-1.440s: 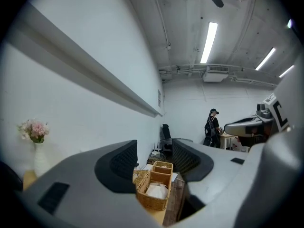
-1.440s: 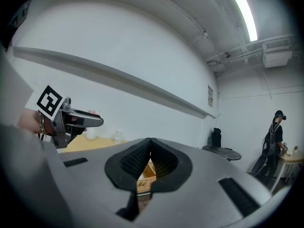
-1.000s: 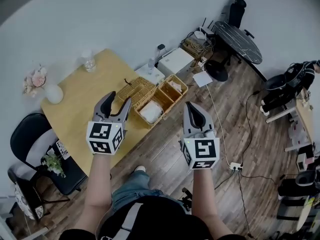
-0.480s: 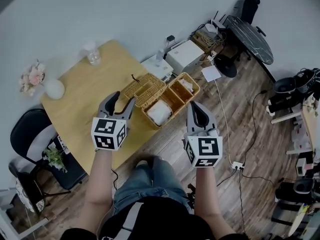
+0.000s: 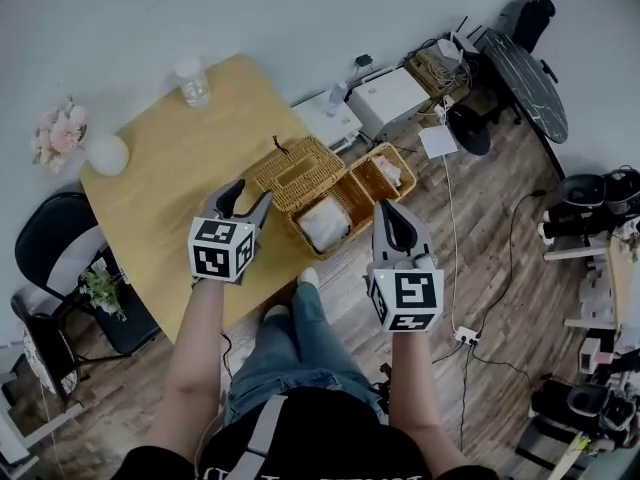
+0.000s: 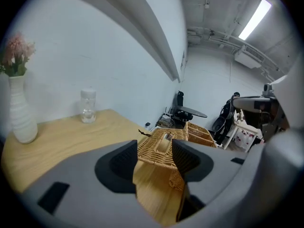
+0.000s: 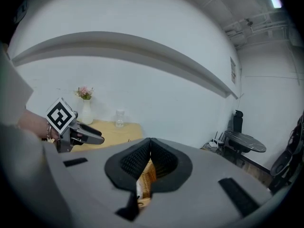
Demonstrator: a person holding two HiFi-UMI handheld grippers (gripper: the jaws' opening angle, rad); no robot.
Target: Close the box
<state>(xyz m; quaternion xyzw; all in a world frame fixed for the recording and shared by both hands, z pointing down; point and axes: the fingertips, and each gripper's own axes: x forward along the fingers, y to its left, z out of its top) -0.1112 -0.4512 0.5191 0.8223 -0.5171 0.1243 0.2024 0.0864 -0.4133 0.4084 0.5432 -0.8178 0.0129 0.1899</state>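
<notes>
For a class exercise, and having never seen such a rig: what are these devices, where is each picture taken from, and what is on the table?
No robot here: a person holds a two-jaw tool, a gripper, in each hand. The top-down picture comes from a camera on the person's head; the other two come from a camera riding on each gripper. The left gripper is open, the right gripper shut; neither holds anything. On the wooden table stand a white vase and a clear bottle. At the table's edge is a wicker box, lid open, with something white inside.
</notes>
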